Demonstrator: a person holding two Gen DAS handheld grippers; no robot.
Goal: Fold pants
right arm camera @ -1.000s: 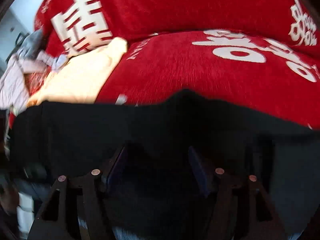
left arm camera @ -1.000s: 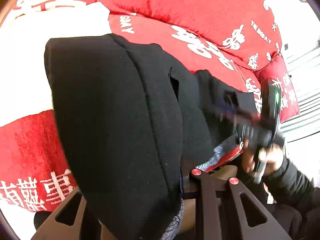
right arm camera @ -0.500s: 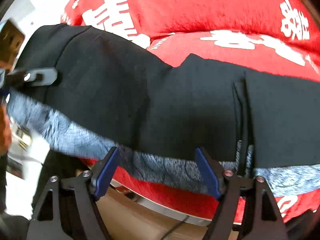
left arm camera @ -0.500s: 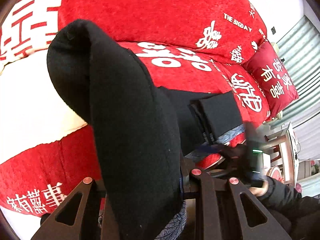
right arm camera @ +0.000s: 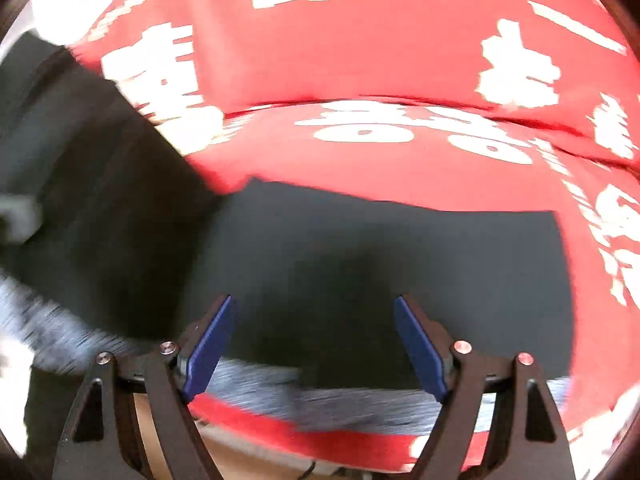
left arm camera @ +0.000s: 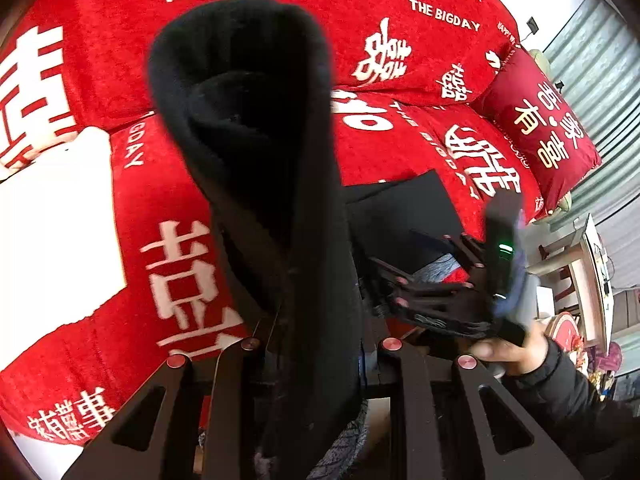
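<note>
Left gripper (left arm camera: 316, 364) clenched on black pants (left arm camera: 260, 160), fabric raised toward 12 o'clock; right gripper (right arm camera: 316, 344) released, nothing between fingers

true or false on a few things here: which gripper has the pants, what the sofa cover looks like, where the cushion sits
1. The left gripper is shut on the black pants. True.
2. The right gripper clamps the pants. False: its jaws stand apart with nothing between the pads.
3. The sofa cover is plain blue. False: it is red with white characters.
4. A red cushion with gold characters sits at the sofa's end. True.
</note>
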